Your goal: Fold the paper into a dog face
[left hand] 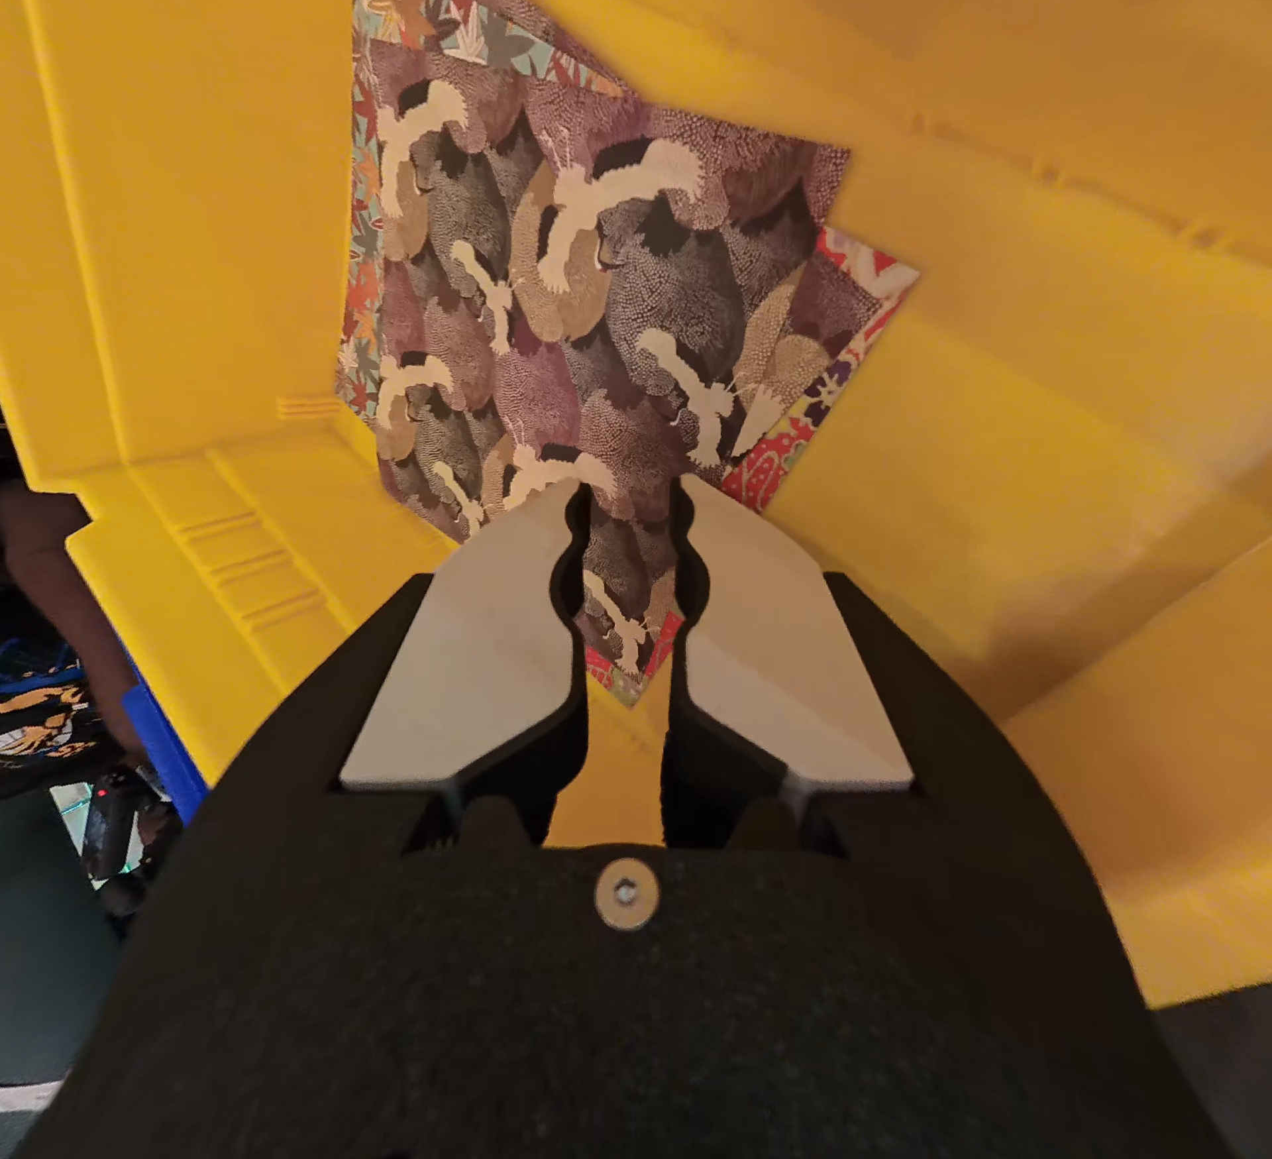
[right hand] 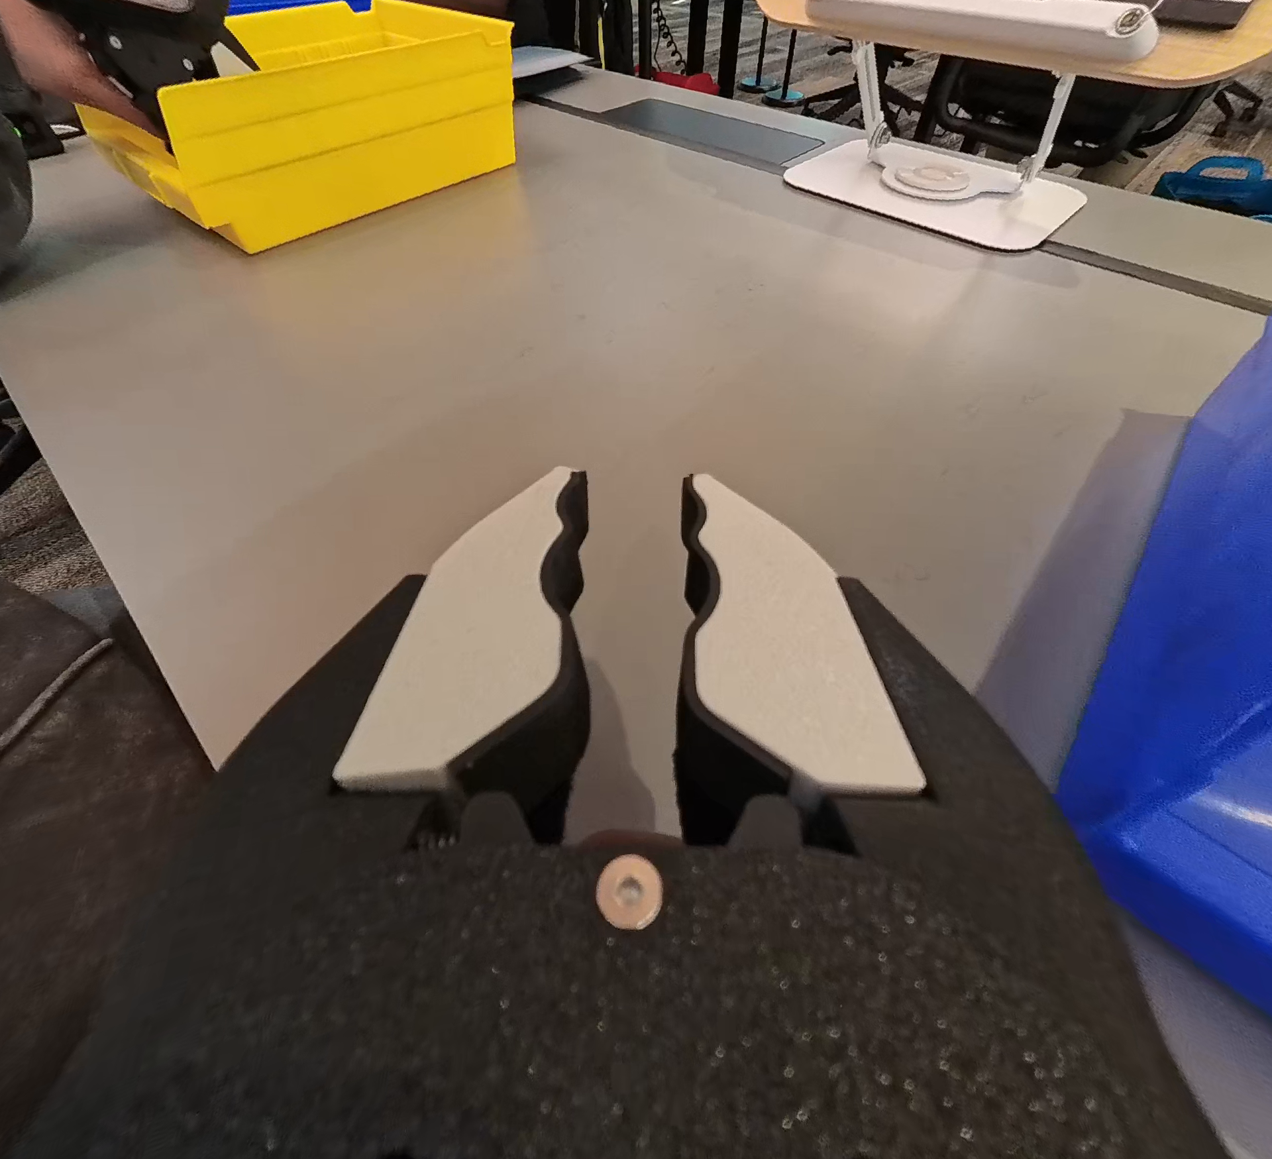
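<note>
Left claw reaching into a yellow bin for patterned paper.

My left claw [left hand: 632,489] hangs released over the top sheet of paper [left hand: 585,272], a thin, light, floppy square printed with white birds, lying in the smooth plastic bin [left hand: 172,196]. I'd pinch the corner at 6 o'clock. My right claw [right hand: 633,479] waits released above the bare grey worktop [right hand: 619,313].

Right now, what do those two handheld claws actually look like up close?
Both look alike: the left claw and right claw each have a speckled black body, one silver bolt at the centre, and two pale grey fingers with wavy black rubbery inner edges.
</note>
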`<action>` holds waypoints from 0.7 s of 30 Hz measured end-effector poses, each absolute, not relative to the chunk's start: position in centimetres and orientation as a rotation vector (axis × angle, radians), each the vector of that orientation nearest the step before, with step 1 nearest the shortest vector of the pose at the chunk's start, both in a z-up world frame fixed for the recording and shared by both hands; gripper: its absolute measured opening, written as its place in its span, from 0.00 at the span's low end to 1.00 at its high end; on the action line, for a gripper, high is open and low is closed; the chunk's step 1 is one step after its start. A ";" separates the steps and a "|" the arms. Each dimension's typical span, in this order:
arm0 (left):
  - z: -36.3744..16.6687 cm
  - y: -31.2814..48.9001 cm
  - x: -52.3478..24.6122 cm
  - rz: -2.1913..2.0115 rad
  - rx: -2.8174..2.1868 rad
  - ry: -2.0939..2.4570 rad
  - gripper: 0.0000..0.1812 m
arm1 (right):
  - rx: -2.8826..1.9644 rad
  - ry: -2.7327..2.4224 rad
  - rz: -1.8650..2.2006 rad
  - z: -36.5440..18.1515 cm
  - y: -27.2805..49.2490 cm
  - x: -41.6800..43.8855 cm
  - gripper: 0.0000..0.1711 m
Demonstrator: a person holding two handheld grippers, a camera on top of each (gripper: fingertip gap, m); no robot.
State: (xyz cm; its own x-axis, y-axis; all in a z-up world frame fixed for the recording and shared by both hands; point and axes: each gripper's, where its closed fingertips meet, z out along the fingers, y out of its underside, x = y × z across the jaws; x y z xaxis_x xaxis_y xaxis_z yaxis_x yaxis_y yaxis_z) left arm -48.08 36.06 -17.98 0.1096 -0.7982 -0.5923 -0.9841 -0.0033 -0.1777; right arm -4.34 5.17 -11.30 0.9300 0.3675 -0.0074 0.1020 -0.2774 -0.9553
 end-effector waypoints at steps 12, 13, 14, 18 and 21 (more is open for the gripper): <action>-17.8 35.4 -46.0 -0.056 -2.128 1.458 0.41 | -1.848 -0.331 0.277 -11.3 5.2 -4.1 0.15; -18.0 35.4 -46.0 -0.041 -2.122 1.474 0.41 | -1.850 -0.331 0.278 -11.3 5.2 -4.1 0.15; -18.0 35.5 -46.0 -0.029 -2.115 1.483 0.40 | -1.851 -0.331 0.279 -11.4 5.2 -4.1 0.15; -18.3 35.6 -46.1 -0.083 -2.201 1.440 0.40 | -1.855 -0.335 0.281 -11.5 5.3 -4.2 0.15; -18.8 35.1 -46.0 -0.206 -2.319 1.407 0.35 | -1.859 -0.338 0.280 -11.5 5.3 -4.3 0.15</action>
State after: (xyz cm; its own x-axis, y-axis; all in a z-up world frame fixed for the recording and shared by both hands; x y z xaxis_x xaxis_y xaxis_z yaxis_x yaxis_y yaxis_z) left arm -45.99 35.09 -18.79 0.4772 -0.8744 -0.0881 -0.8124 -0.4006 -0.4237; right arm -4.31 5.25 -11.55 0.9296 0.3678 -0.0237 0.0908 -0.2909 -0.9524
